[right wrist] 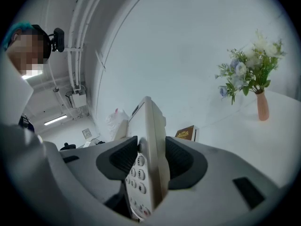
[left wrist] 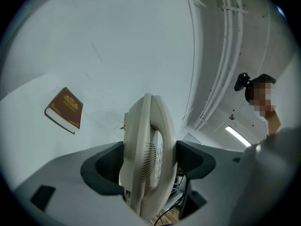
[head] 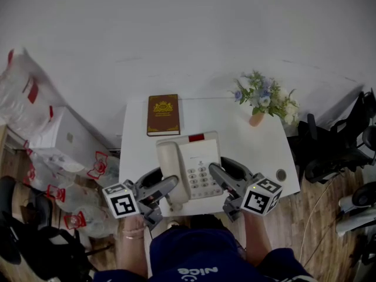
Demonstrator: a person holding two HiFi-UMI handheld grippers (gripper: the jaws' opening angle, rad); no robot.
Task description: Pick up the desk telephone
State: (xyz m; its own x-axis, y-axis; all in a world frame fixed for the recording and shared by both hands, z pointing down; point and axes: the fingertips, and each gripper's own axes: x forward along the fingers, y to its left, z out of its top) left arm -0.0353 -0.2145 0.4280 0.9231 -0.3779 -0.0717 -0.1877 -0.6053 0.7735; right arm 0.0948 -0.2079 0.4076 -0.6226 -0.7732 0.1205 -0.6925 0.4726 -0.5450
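Note:
The cream desk telephone point(head: 189, 168), with its handset on the left and a keypad, is held between both grippers over the front edge of the white table point(head: 258, 143). My left gripper point(head: 169, 187) is shut on its handset side point(left wrist: 146, 154). Opposite it, the right gripper point(head: 216, 173) is shut on the keypad side point(right wrist: 149, 145). In both gripper views the phone stands edge-on between the dark pads, tipped up toward the wall and ceiling. The phone's underside is hidden.
A brown book point(head: 163, 114) lies at the table's back left. A small vase of flowers point(head: 262, 101) stands at the back right, and a small round object point(head: 281, 174) at the right front. Plastic bags point(head: 35, 110) pile up on the left; dark chairs point(head: 335, 145) stand to the right.

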